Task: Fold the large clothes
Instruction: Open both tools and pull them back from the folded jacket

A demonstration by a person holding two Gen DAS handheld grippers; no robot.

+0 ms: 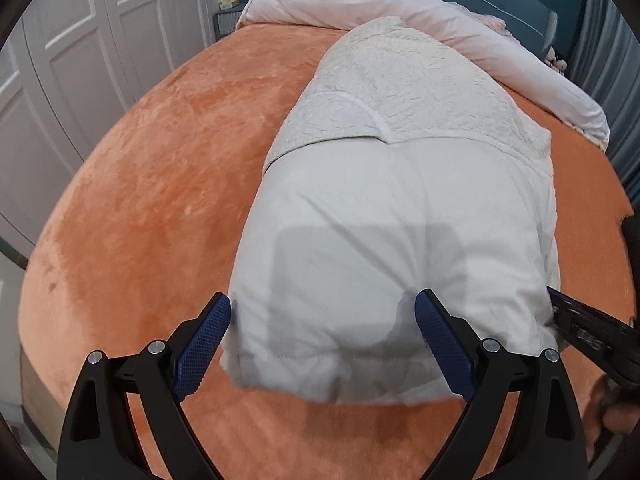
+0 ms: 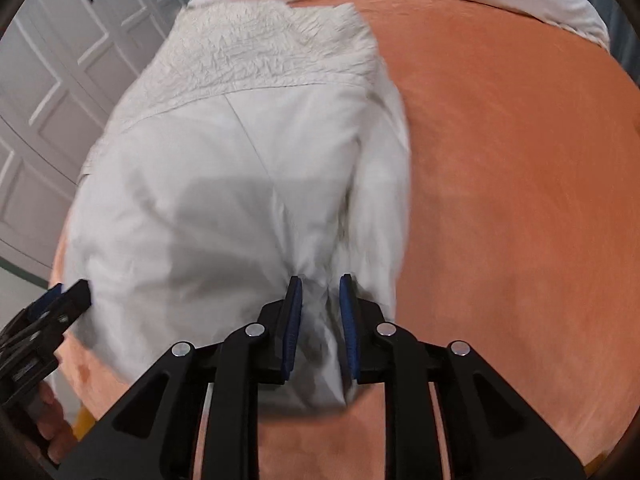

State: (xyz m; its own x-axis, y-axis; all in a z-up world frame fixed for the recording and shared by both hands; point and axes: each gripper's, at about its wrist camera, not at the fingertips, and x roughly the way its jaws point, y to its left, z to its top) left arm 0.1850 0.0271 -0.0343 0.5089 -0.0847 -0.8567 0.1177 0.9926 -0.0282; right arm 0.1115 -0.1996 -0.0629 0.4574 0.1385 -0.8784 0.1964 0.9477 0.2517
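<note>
a white padded coat (image 1: 392, 216) lies folded on a bed with an orange cover (image 1: 160, 184), its textured part toward the far pillows. the left gripper (image 1: 322, 344) has its jaws wide open on both sides of the coat's near edge; the pads do not press it. the right gripper (image 2: 320, 320) has its jaws nearly closed, pinching a bunch of the coat's fabric at the near right corner.

The folded garment (image 1: 384, 208) lies on the bed (image 1: 152, 184) ahead of both tools; a duvet (image 1: 400, 12) lies beyond it.
</note>
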